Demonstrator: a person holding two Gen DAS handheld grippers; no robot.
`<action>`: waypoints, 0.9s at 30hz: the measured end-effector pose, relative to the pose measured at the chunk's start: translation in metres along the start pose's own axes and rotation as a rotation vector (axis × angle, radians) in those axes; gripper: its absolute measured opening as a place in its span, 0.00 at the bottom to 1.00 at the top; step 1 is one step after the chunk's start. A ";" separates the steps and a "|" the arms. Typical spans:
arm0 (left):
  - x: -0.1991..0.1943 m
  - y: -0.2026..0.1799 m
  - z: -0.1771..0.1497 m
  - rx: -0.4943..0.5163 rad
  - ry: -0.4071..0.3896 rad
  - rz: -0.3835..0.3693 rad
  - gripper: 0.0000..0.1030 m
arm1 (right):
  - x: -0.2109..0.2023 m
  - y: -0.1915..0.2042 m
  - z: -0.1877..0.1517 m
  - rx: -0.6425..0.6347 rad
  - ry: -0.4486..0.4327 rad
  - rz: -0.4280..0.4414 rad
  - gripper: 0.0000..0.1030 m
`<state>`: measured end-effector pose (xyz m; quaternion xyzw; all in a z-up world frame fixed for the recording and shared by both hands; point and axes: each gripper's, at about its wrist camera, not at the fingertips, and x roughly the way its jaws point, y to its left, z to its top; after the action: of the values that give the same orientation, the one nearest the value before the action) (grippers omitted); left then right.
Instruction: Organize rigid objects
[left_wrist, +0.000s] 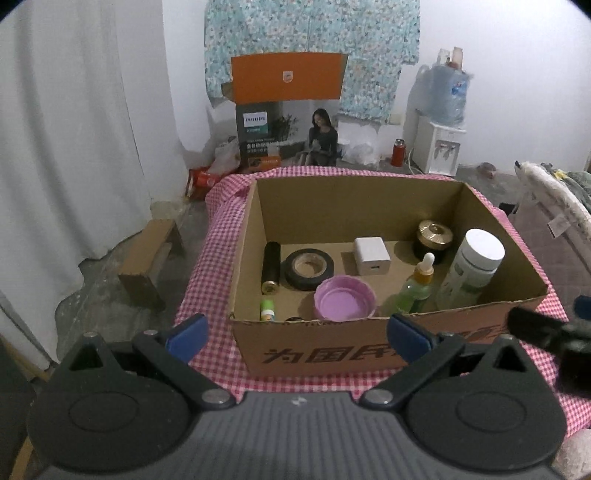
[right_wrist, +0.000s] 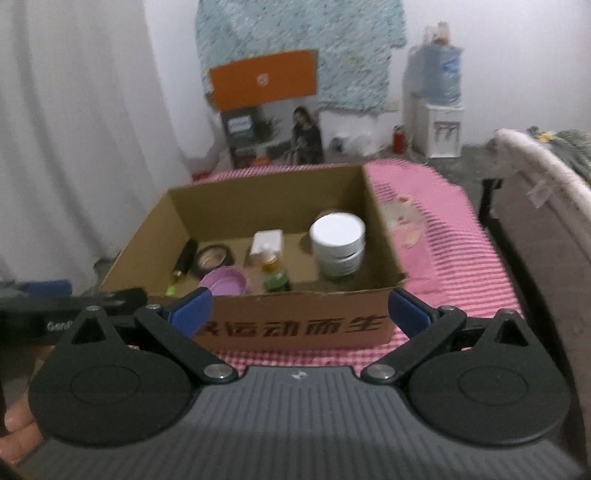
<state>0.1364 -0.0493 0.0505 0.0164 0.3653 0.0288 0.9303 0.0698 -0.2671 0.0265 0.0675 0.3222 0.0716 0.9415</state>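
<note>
An open cardboard box (left_wrist: 354, 343) stands on a pink checked cloth (left_wrist: 214, 258). Inside lie a black tape roll (left_wrist: 308, 268), a black tube (left_wrist: 270, 267), a white charger cube (left_wrist: 372, 255), a purple lid (left_wrist: 345, 298), a green dropper bottle (left_wrist: 415, 286), a white-capped bottle (left_wrist: 471, 269) and a gold-lidded jar (left_wrist: 434, 238). My left gripper (left_wrist: 297, 334) is open and empty, in front of the box's near wall. My right gripper (right_wrist: 300, 308) is open and empty, also in front of the box (right_wrist: 295, 325); the white-capped bottle (right_wrist: 338, 245) and purple lid (right_wrist: 226, 281) show there.
A Philips carton (left_wrist: 286, 125) with an orange flap stands at the far wall under a floral cloth. A water dispenser (left_wrist: 441, 125) and a red flask (left_wrist: 398, 152) are at the back right. A small cardboard piece (left_wrist: 149, 258) lies on the floor, left. A bed edge (right_wrist: 535, 206) is on the right.
</note>
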 end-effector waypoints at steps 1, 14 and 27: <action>0.001 -0.001 0.001 -0.002 0.004 0.000 1.00 | 0.006 0.004 0.000 -0.014 0.010 0.006 0.99; 0.011 -0.005 0.005 -0.004 0.030 -0.001 1.00 | 0.032 0.009 0.009 -0.057 0.048 -0.043 0.99; 0.011 -0.004 0.004 -0.010 0.041 0.000 1.00 | 0.033 0.007 0.008 -0.063 0.051 -0.050 0.99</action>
<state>0.1479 -0.0524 0.0459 0.0110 0.3844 0.0310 0.9226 0.0997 -0.2545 0.0142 0.0280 0.3451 0.0599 0.9362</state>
